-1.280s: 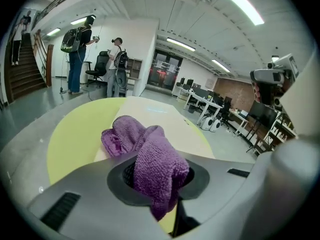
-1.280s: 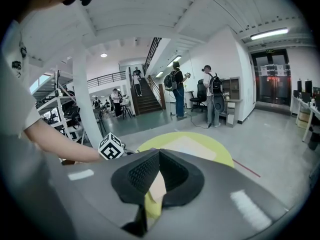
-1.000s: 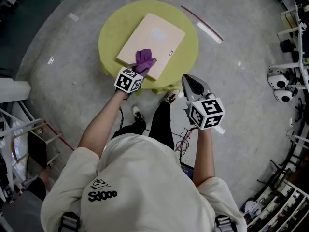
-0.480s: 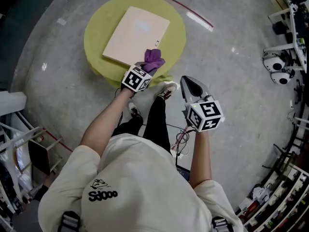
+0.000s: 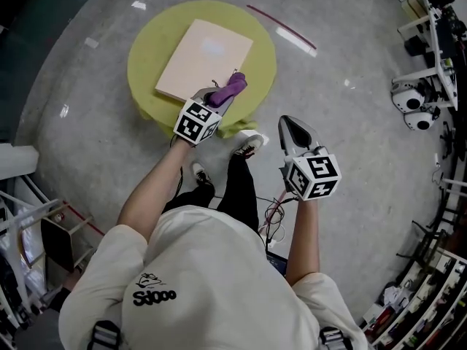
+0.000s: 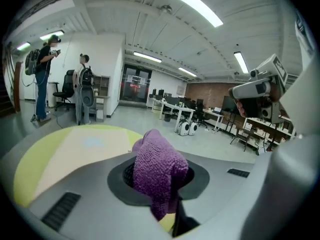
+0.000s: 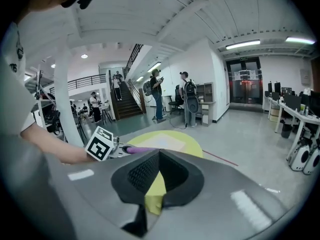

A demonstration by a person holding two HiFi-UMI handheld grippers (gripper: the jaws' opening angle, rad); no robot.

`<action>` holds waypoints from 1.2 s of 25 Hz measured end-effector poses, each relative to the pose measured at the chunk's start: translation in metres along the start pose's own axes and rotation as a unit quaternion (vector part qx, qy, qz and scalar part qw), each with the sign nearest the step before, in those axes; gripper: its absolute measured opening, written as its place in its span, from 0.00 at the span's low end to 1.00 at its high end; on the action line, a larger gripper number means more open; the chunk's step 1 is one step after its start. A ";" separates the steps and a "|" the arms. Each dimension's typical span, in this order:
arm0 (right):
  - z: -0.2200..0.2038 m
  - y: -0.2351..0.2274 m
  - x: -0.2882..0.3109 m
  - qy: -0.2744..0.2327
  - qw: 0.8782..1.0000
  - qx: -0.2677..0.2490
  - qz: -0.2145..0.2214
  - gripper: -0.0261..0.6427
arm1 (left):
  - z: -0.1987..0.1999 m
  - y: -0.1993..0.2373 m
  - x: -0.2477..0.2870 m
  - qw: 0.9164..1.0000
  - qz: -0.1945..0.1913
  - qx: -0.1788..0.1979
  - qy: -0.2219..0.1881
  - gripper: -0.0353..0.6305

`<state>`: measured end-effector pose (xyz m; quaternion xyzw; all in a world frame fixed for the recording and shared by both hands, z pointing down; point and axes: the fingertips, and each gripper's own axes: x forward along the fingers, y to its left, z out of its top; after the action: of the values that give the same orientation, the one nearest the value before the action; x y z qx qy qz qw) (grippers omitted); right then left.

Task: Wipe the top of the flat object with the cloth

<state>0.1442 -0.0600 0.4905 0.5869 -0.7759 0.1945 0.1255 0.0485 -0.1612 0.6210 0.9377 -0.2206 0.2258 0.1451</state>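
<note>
Left claw (image 5: pixel 221 99) raised off flat object (image 5: pixel 198 57), gripping cloth (image 5: pixel 233 87), right claw (image 5: pixel 288 122) closed

Polished grey floor (image 5: pixel 365 122), white walls (image 6: pixel 105 54), ceiling strip lights (image 6: pixel 190 4), staircase (image 7: pixel 120 104), glass doors (image 6: pixel 135 81), office desks (image 6: pixel 172 108)

Top of board (image 5: pixel 205 58) open; only left gripper (image 5: pixel 225 95) with cloth (image 5: pixel 235 84) hangs over its near edge. Bare table (image 5: pixel 149 58) rings it.

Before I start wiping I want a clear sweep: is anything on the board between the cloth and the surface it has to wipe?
Nothing visible does. The purple cloth, clamped in the left hand-held gripper, is by the near right corner of the board, and the top of the board is bare.
</note>
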 end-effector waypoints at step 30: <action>0.190 0.123 0.034 -0.144 0.970 -0.186 0.065 0.05 | 0.170 0.085 -0.291 0.947 0.242 0.101 -0.184 0.16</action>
<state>0.0232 -0.1459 0.3165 0.5236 -0.8446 -0.0322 0.1071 -0.1638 -0.1968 0.3483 0.8912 -0.4396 0.0985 -0.0529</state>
